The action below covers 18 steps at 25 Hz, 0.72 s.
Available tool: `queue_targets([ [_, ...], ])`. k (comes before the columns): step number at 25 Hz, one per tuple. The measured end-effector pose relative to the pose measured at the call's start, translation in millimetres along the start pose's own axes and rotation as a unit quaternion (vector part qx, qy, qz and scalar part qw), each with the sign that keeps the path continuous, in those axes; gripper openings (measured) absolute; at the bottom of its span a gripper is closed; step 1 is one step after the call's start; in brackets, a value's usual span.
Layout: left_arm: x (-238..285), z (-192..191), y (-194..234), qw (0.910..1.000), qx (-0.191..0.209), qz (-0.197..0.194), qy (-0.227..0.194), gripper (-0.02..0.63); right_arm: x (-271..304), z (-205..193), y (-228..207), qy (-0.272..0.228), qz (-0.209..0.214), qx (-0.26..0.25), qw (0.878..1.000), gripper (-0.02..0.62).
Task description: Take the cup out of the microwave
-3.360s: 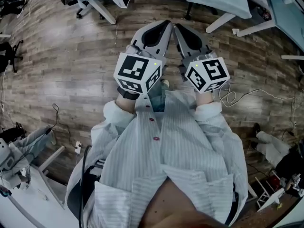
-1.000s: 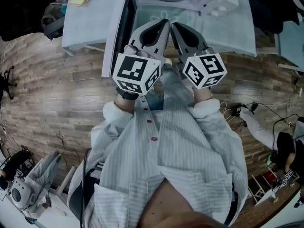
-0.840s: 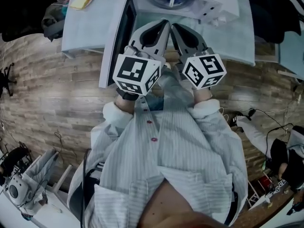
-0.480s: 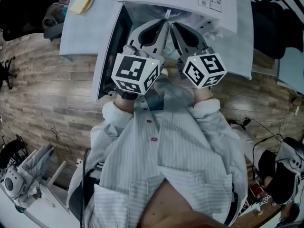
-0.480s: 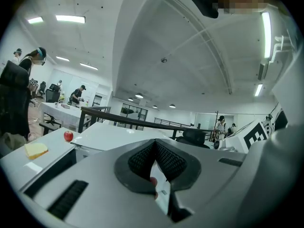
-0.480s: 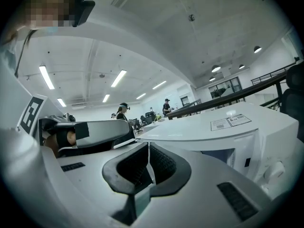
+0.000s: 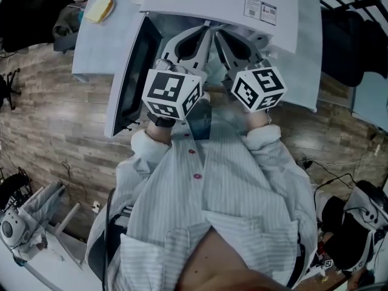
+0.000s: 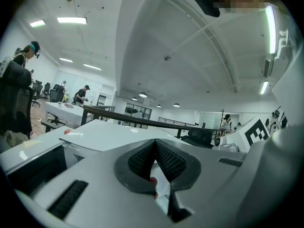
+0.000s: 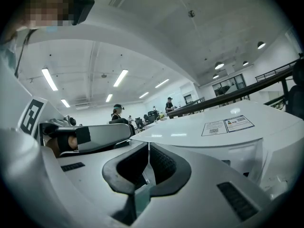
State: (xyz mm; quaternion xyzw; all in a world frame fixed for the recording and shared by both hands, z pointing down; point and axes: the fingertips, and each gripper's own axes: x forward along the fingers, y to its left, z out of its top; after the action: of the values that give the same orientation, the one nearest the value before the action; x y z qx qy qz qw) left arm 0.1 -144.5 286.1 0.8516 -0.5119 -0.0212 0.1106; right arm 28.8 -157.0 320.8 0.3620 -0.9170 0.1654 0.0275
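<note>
A white microwave [image 7: 224,8] stands on a pale table [image 7: 91,47], its door [image 7: 130,71] swung open to the left. The microwave's top hides its inside, so no cup shows in the head view. My left gripper [image 7: 206,28] and right gripper [image 7: 217,29] are held side by side, pointing into the open front, both shut with nothing held. In the left gripper view the pads [image 8: 142,158] meet in front of the microwave [image 8: 109,134]. A pale shape with a red spot shows in the gap below; what it is I cannot tell. In the right gripper view the shut gripper [image 9: 148,153] faces the labelled microwave top [image 9: 228,125].
A yellow sponge-like block [image 7: 99,9] lies on the table's far left corner. Wooden floor [image 7: 48,132] surrounds the table. Cables and gear lie on the floor at right [image 7: 357,211]. Other people stand at distant desks [image 8: 83,93].
The microwave has drawn nearer and lower in the head view, and its top now covers the inside that showed before. Both grippers stay shut and side by side.
</note>
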Motion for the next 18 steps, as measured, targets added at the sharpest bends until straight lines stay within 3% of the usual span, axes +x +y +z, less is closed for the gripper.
queue_targets([
  [18,16.5,-7.0,14.1,0.9994,-0.004,-0.014,0.031,0.009,6.9,-3.1,-19.8,0.001,-0.033,0.034,0.999,0.038],
])
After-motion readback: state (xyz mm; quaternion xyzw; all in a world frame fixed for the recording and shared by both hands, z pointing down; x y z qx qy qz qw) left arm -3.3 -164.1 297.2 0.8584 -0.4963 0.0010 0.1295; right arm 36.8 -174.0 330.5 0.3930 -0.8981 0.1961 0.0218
